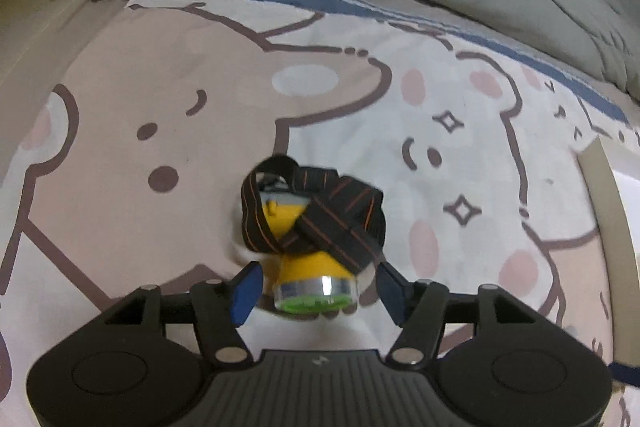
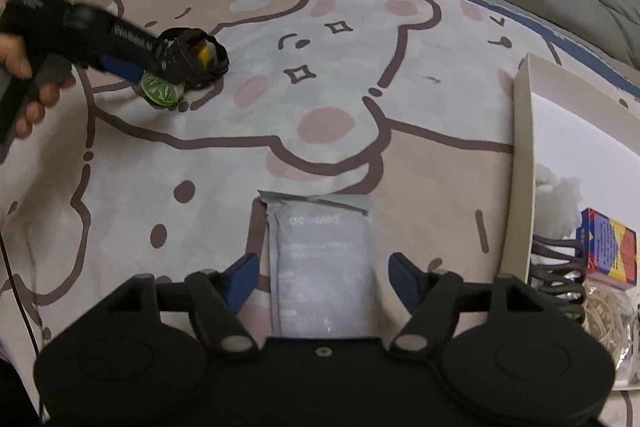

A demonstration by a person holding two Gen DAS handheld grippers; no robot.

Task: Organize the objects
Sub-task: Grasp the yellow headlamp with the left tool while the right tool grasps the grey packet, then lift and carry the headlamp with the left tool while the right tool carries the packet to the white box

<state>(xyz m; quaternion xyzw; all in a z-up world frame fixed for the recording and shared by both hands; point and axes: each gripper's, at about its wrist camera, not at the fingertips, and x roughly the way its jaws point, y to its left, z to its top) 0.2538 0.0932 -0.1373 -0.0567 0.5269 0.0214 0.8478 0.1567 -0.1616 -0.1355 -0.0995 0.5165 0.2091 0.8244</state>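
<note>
L gripper fingers apart round headlamp, no grip; R gripper fingers wide, clear of grey pouch on bed

Both grippers open, angled downward

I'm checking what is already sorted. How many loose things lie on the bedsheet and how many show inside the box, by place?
On the bedsheet: 2, the yellow headlamp and the grey packet.
In the box: 4 visible, white fluff, coloured carton, dark coiled cord, pale string bundle.
Total: 6.
</note>
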